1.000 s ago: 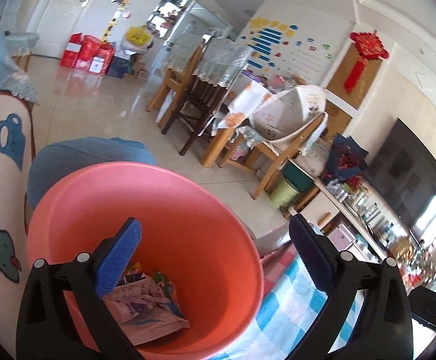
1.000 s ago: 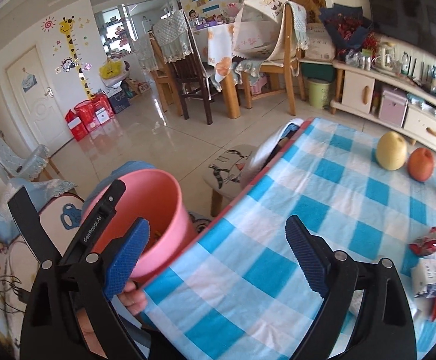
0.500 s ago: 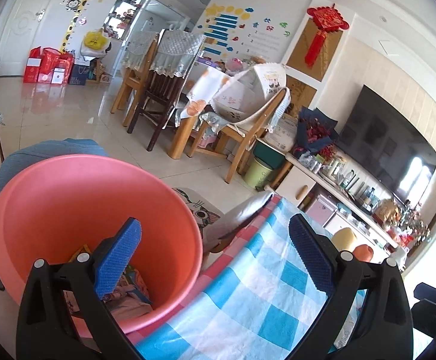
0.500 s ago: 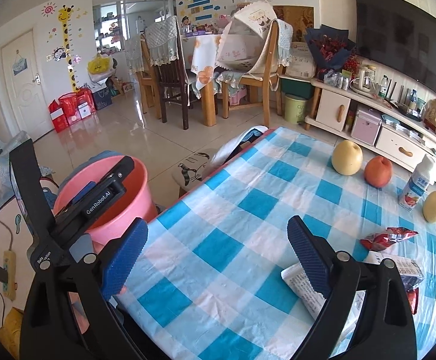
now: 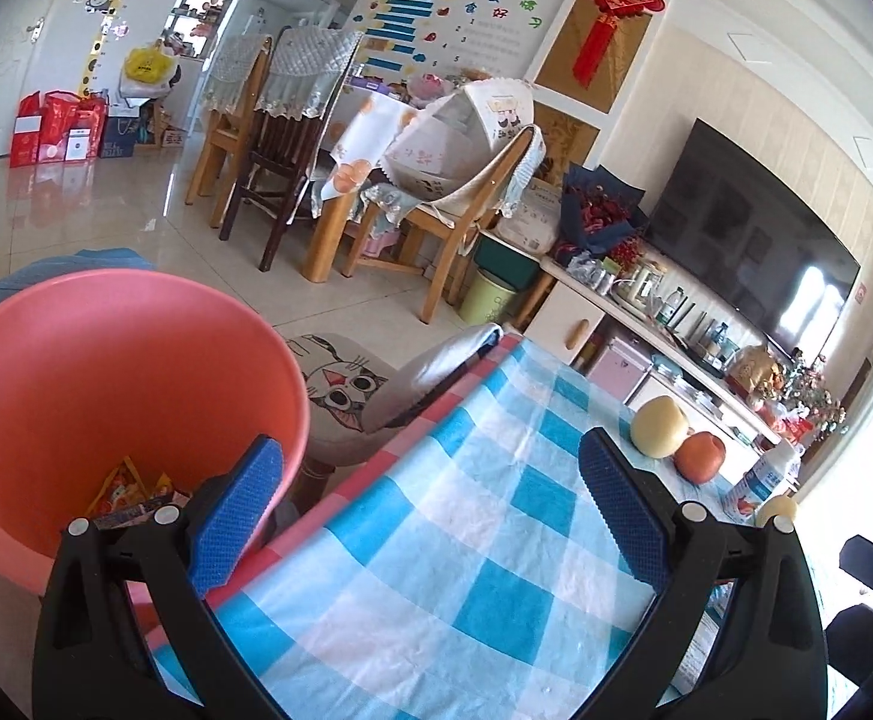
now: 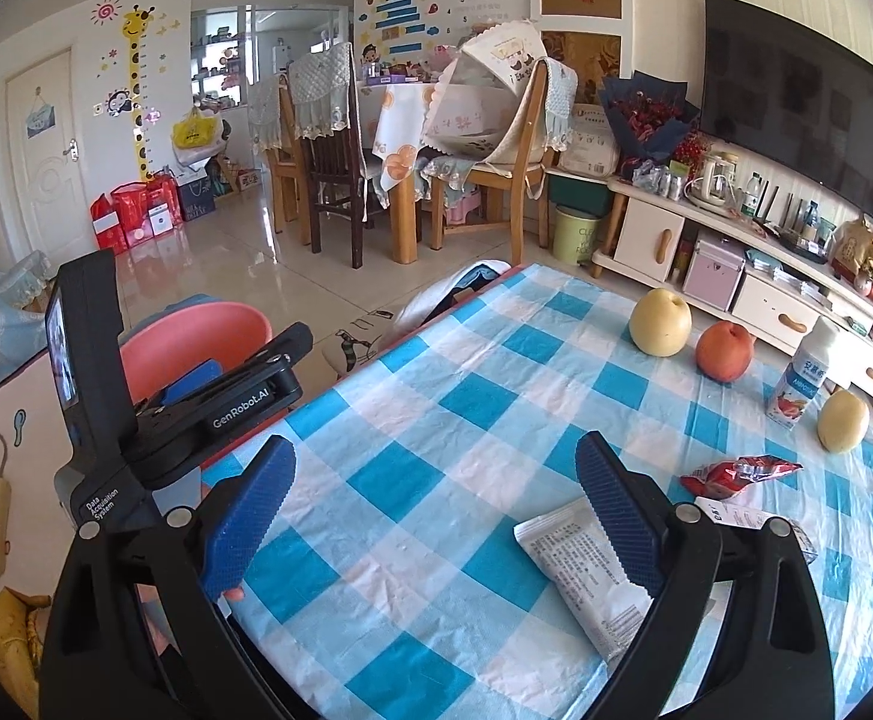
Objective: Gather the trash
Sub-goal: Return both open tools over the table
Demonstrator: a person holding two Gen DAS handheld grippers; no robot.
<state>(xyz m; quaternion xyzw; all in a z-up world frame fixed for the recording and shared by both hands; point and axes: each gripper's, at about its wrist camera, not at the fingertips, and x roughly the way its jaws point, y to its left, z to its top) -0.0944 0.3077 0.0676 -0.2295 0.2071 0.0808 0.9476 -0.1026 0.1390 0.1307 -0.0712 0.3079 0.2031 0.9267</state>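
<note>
Trash, loose: a white wrapper (image 6: 586, 576) lies flat on the bench (image 6: 436, 420), partly under the right tool's right finger. A red snack packet (image 6: 739, 471) and a white printed packet (image 6: 742, 517) lie just beyond that finger, close together.

Trash, collected: colourful wrappers (image 5: 127, 495) sit at the bottom of the pink bucket (image 5: 106, 372), which stands off the bench edge, ahead-left of the left tool.

Left tool (image 5: 430, 507): fingers spread wide, holding nothing, over the bench's near-left edge.

Right tool (image 6: 436, 501): fingers spread wide, holding nothing, over the checked cloth.

Beyond the right tool, on the bench: a yellow pear (image 6: 659, 322), a red apple (image 6: 724, 352), a small bottle (image 6: 802, 381), a second pear (image 6: 843, 421).
</note>
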